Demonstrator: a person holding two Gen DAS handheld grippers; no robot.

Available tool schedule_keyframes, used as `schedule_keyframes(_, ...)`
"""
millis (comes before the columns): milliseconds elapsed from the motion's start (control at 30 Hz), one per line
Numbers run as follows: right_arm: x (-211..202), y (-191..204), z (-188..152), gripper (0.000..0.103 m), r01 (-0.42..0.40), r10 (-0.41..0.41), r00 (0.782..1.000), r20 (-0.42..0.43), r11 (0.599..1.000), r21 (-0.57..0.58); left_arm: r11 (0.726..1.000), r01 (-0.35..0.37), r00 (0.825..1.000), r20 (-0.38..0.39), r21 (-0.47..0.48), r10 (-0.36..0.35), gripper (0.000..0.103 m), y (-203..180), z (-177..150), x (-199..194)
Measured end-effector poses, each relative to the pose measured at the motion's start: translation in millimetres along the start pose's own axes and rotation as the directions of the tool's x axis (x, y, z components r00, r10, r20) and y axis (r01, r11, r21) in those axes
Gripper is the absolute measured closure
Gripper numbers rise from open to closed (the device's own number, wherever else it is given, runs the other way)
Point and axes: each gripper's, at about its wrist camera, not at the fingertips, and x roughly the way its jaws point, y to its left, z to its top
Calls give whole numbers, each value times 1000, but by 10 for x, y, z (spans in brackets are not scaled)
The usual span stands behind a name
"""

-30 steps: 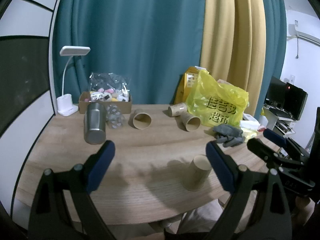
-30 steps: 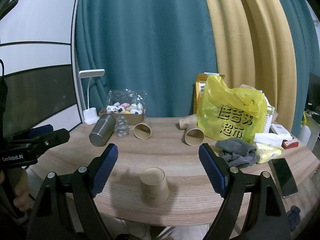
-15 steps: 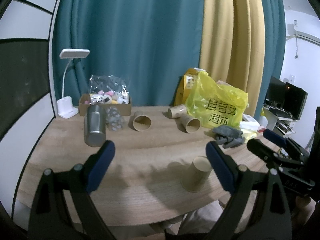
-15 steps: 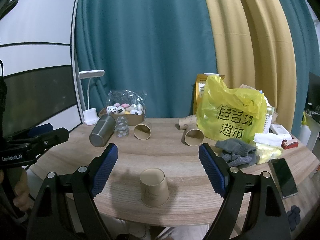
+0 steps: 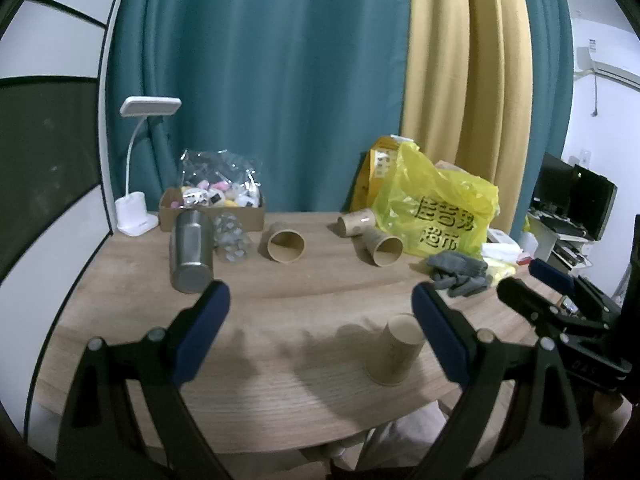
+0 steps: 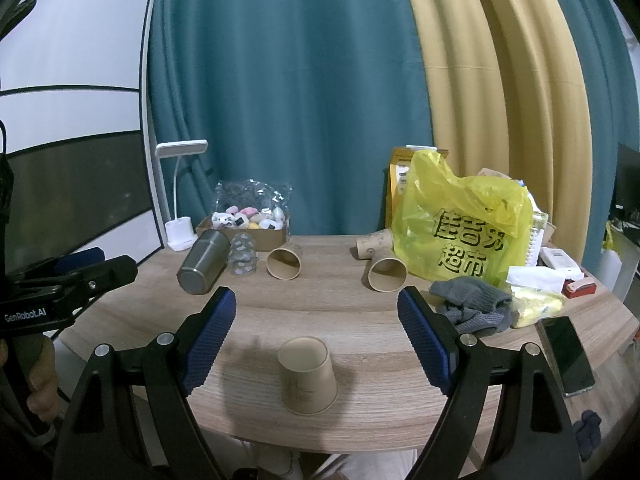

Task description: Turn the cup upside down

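A brown paper cup (image 6: 307,376) stands upside down near the front edge of the wooden table (image 6: 320,304); it also shows in the left wrist view (image 5: 396,350). My right gripper (image 6: 316,332) is open and empty, held above and around the cup without touching it. My left gripper (image 5: 320,328) is open and empty, to the left of the cup. The right gripper also shows at the right edge of the left wrist view (image 5: 560,300), and the left gripper at the left edge of the right wrist view (image 6: 72,276).
Three more paper cups lie on their sides further back (image 6: 284,264), (image 6: 386,270), (image 6: 374,242). A steel tumbler (image 6: 202,262) lies at the back left by a box of toys (image 6: 248,224) and a lamp (image 6: 180,200). A yellow bag (image 6: 460,232), grey gloves (image 6: 472,304) and a phone (image 6: 568,350) are at the right.
Both grippers have drawn back slightly; the cup stays upside down on the table.
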Motion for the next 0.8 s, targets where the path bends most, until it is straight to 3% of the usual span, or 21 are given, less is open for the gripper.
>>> schedule_keyframes(800,5,4,-2,17,1,-1,1000,0,1000,1,1000,0,1000,2,6,0,10,12,2,-3)
